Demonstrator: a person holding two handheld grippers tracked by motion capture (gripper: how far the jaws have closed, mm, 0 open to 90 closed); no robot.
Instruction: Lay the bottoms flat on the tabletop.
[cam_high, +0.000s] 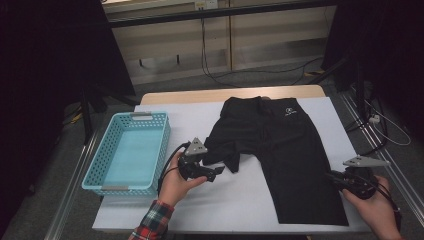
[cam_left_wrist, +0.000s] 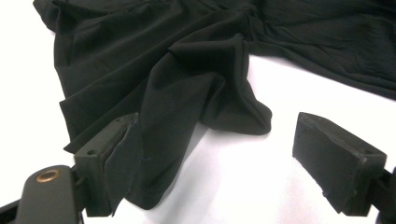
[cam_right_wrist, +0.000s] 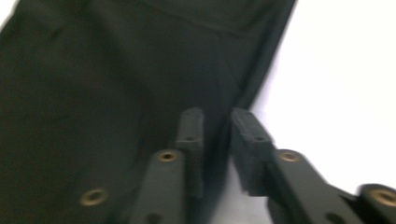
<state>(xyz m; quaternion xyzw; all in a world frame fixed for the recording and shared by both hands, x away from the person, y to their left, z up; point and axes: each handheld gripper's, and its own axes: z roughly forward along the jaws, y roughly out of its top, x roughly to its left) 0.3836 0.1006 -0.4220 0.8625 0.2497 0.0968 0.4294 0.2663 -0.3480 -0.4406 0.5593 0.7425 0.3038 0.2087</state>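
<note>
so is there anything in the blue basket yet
No, in the high view the blue basket sits bare inside, while the black shorts lie spread on the table beside it.

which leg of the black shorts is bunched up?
The leg by the left gripper, on the basket side, is crumpled; the other leg lies flat.

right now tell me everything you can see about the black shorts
The black shorts lie flat on the white table cover, waistband toward the far edge with a small white logo near it. The fabric looks thin and smooth. One leg stretches straight toward the person; the other is bunched and folded. The left tool stands open, a flap of the crumpled leg draped against one pad. The right tool has its jaws nearly closed at the straight leg's side edge.
</note>
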